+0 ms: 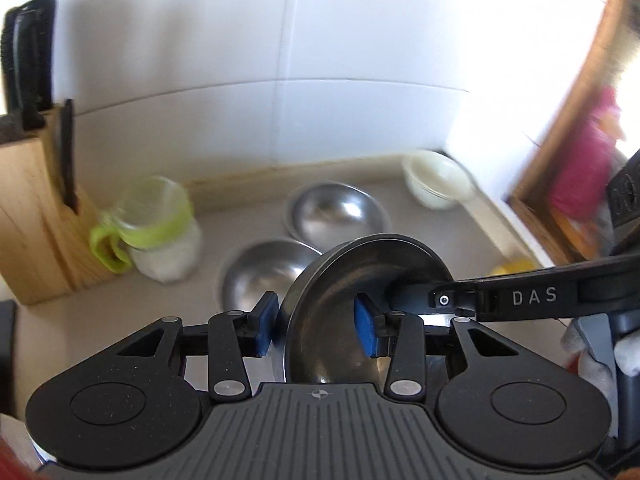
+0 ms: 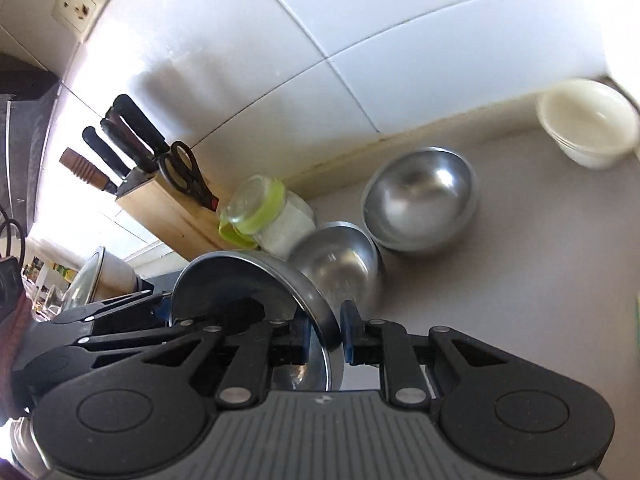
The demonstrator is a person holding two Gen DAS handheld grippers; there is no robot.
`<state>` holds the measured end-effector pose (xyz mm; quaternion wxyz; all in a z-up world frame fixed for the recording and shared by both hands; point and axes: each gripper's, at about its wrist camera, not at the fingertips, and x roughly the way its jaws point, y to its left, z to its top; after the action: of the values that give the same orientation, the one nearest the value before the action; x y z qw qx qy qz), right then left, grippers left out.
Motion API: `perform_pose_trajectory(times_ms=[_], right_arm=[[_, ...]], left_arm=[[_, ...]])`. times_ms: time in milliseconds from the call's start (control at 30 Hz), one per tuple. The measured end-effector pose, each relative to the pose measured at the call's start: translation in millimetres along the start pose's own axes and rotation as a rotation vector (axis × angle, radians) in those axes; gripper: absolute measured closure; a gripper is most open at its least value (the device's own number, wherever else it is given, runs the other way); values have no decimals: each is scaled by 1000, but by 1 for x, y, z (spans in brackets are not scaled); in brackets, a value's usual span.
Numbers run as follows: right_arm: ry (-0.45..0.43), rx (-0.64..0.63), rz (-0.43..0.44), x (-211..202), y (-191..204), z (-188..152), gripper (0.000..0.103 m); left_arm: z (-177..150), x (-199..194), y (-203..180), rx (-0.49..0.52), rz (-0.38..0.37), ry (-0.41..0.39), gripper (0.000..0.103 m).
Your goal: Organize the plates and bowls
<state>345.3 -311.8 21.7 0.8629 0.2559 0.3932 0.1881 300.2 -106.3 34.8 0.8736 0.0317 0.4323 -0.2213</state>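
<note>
Tabletop (image 2: 520,280), pale grey, runs ahead of both tongs to the tiled wall.

Knife block (image 2: 168,212) stands ahead and left of the tongs, against the wall; green-lidded jar (image 2: 272,216) just beside it.

Larger steel bowl (image 2: 420,196) sits upright ahead of the right tongs, near the wall. Smaller steel bowl (image 2: 340,264) sits between it and the tongs, rims touching or nearly so; blur makes it hard to say. White bowl stack (image 2: 588,124) stands far ahead and right, well apart from the steel pair.

Held steel bowl (image 1: 360,304), tilted on edge, is lifted off the tabletop between both tongs. Left tongs (image 1: 316,326) are partly closed, blue pads straddling its near rim and wall. Right tongs (image 2: 324,336) are pinched tight on the opposite rim.

Progress, as judged: steel bowls gathered but not nested; the held one is not yet set down. Likely left: placing it with the steel pair, then stacking. No plates visible.
</note>
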Motion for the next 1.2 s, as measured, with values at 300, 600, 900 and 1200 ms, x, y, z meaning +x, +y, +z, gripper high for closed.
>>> perform_pose_trajectory(times_ms=[300,600,900,1200], right_arm=[[50,3,-31,58,2,28,80],[-3,-34,-129,52,-3,34,66],[105,41,-154,69,-9,11,64],[127,164,-126,82,-30,1,65]], left_arm=[[18,40,43,-77,73,25,54],[14,52,57,-110,67,36,53],[2,67,64,-154,52,81,49],[-9,89,59,-168,39,137,50]])
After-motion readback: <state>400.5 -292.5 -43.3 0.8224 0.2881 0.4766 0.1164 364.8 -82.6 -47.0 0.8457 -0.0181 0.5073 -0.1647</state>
